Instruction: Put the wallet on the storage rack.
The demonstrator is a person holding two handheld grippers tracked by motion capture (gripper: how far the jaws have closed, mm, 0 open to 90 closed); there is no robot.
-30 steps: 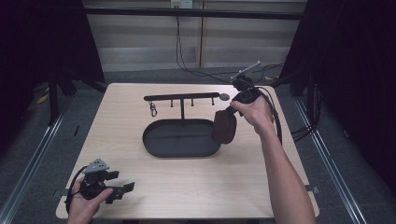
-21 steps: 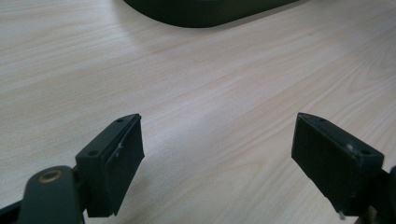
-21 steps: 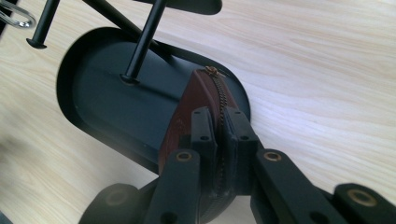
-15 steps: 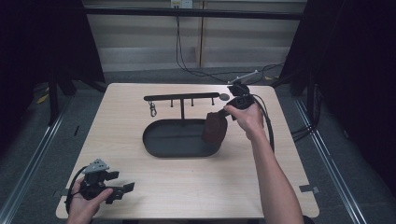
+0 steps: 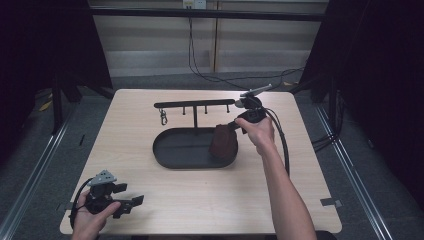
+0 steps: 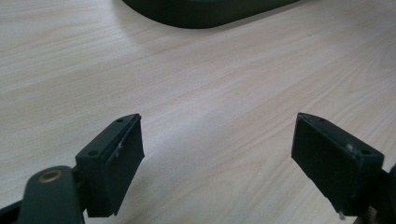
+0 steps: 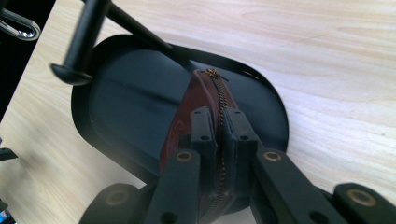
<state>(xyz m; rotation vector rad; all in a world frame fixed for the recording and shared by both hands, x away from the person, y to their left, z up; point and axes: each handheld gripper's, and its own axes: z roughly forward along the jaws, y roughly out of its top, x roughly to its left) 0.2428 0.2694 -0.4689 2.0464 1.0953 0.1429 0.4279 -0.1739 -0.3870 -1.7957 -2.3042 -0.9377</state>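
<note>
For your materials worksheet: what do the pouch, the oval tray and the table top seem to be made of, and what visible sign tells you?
Pouch: probably leather or imitation, reddish-brown with a slight sheen and a metal zip.
Oval tray: likely painted metal, matte black with a thin raised rim; plastic is possible.
Table top: pale wood or wood-look laminate, showing grain lines.

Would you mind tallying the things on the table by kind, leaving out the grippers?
Black oval tray: 1
Black hook rack: 1
Metal clip hanging on the rack: 1
Brown zip pouch, clamped in the right gripper over the tray: 1
Total: 4
</note>
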